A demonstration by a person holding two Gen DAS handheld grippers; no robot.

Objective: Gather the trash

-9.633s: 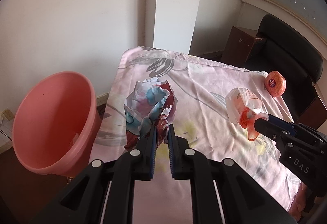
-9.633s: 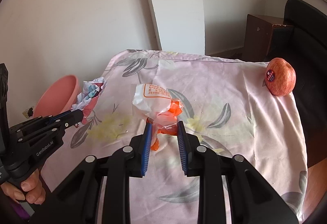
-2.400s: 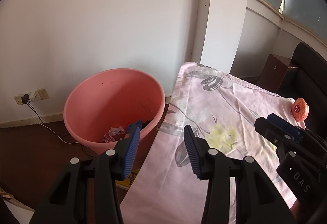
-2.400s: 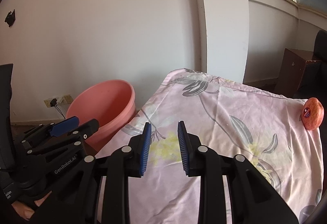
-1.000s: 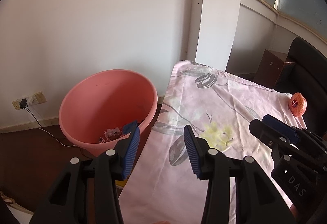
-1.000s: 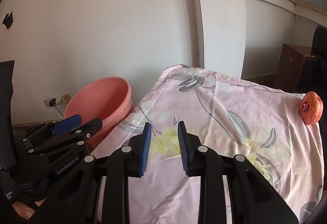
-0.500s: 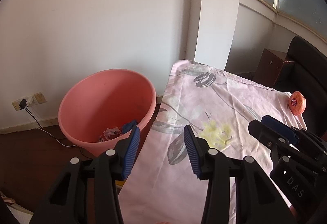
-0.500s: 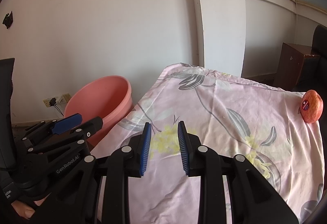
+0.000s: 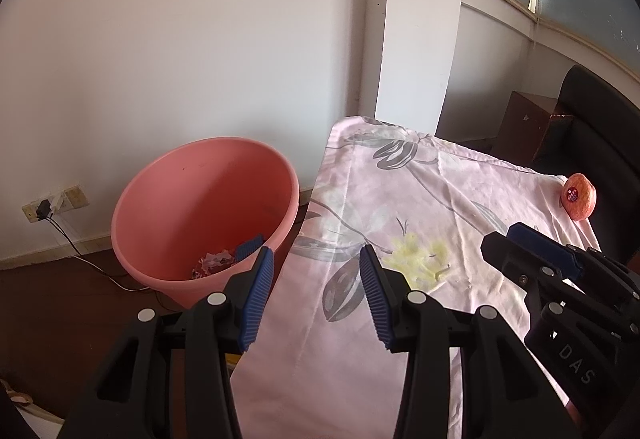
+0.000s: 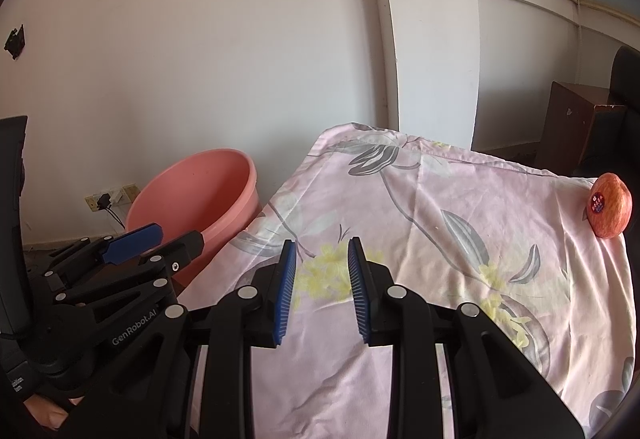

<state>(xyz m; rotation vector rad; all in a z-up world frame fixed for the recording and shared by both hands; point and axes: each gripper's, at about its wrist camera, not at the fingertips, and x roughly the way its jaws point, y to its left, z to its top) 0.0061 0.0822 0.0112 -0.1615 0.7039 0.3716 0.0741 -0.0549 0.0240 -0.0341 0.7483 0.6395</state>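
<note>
A pink plastic bin [image 9: 208,215] stands on the floor left of the table, also in the right wrist view [image 10: 192,199]. Crumpled trash [image 9: 214,262] lies at its bottom. My left gripper [image 9: 316,295] is open and empty, held over the table's left edge beside the bin. My right gripper [image 10: 320,287] is open and empty above the pink flowered tablecloth [image 10: 440,239]. The left gripper shows in the right wrist view [image 10: 152,239], and the right gripper in the left wrist view [image 9: 532,247].
A red apple with a sticker [image 10: 610,211] sits at the table's far right edge, also in the left wrist view [image 9: 579,195]. A white pillar [image 9: 416,23], a brown cabinet [image 10: 576,119] and a black chair [image 9: 592,143] stand behind. A wall socket with cable [image 9: 48,205] is by the floor.
Both pieces of trash, held 9.6 s ago, are out of the grippers and the bin holds trash. Over the last second both grippers stayed open and drifted only slightly.
</note>
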